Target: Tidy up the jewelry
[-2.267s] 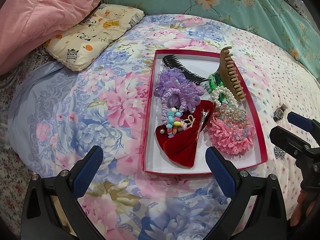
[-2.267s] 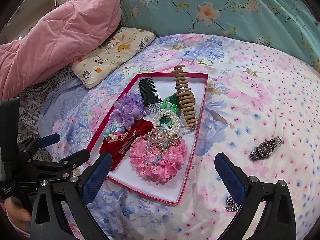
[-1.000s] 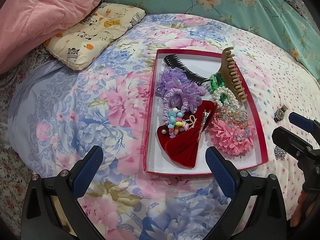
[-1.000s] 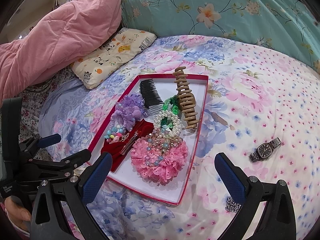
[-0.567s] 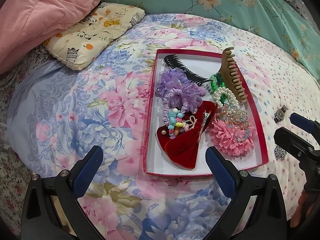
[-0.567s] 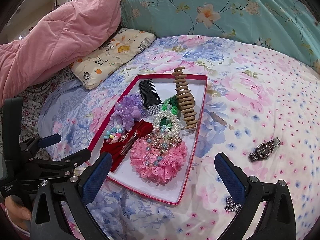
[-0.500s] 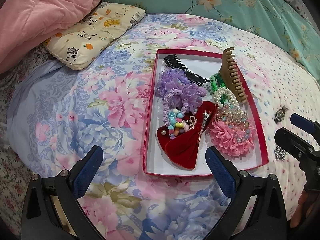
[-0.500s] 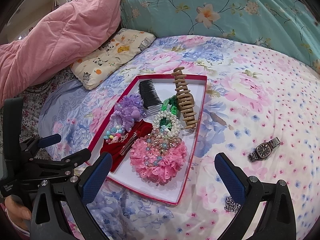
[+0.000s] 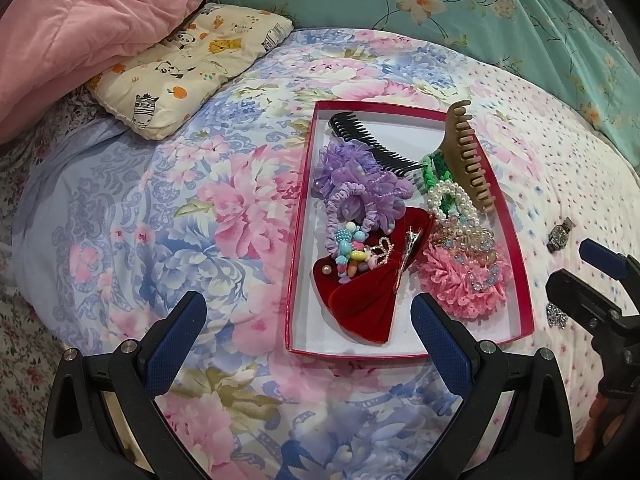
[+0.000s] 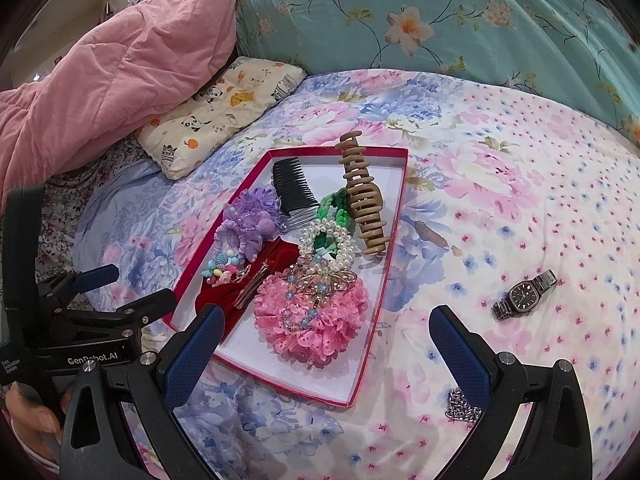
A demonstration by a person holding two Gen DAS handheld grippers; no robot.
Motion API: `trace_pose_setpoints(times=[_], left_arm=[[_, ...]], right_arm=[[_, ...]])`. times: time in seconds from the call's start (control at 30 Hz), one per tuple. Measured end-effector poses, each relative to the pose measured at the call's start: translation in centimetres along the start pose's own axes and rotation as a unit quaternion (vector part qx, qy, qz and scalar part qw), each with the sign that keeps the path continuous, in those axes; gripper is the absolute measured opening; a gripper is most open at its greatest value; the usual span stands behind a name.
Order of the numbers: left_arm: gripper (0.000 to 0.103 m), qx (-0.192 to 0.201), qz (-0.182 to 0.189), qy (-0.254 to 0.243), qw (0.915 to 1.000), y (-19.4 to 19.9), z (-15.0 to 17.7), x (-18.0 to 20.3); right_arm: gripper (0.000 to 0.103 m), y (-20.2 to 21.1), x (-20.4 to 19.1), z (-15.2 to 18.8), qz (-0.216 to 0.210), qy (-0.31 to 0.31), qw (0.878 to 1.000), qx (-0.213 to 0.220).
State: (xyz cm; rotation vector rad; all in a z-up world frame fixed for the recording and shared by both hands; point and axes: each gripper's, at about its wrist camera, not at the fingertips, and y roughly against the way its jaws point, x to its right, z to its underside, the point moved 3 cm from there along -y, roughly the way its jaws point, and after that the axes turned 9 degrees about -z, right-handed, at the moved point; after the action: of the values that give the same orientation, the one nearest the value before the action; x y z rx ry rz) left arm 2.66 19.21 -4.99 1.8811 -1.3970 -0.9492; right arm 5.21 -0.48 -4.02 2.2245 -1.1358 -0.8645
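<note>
Grippers, left (image 9: 308, 334) and right (image 10: 326, 346), remain spread wide, empty, unmoved above tray (image 10: 362, 354).

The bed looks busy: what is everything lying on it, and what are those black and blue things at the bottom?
Box: 1, red rim, white inside, on the floral bedspread.
Comb: 1, black, far end of box.
Claw clip: 1, tan, along the box's right side.
Purple scrunchie: 1, box middle.
Green band: 1, beside the clip.
Pearl band: 1, white, box middle.
Bow: 1, red, near end.
Bead bracelet: 1, pastel, on the bow.
Pink scrunchie: 1, near right of box.
Watch: 1, dark, on bedspread right of box.
Chain: 1, silver, on bedspread by the right gripper.
Pillow: 1, cream, animal print.
Quilt: 1, pink, far left.
Left gripper: open, empty.
Right gripper: open, empty.
</note>
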Motion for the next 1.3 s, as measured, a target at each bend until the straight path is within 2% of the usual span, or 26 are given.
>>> trace_pose_setpoints(times=[0.63, 0.87, 1.3], left_arm=[[0.103, 0.004, 0.004, 0.005, 1.0000, 1.4, 0.3, 0.1], [0.103, 0.020, -0.008, -0.007, 0.9997, 2.1, 0.4, 0.6], [0.103, 0.010, 0.000, -0.006, 0.9999, 1.7, 0.4, 0.6]], right_arm=[[0.103, 1.0, -0.1, 0.5, 0.008, 0.001, 1.000, 0.007], [0.103, 1.3, 0.0, 0.7, 0.007, -0.003, 1.000, 0.009], [0.103, 1.3, 0.1, 0.9, 0.008, -0.005, 1.000, 0.010]])
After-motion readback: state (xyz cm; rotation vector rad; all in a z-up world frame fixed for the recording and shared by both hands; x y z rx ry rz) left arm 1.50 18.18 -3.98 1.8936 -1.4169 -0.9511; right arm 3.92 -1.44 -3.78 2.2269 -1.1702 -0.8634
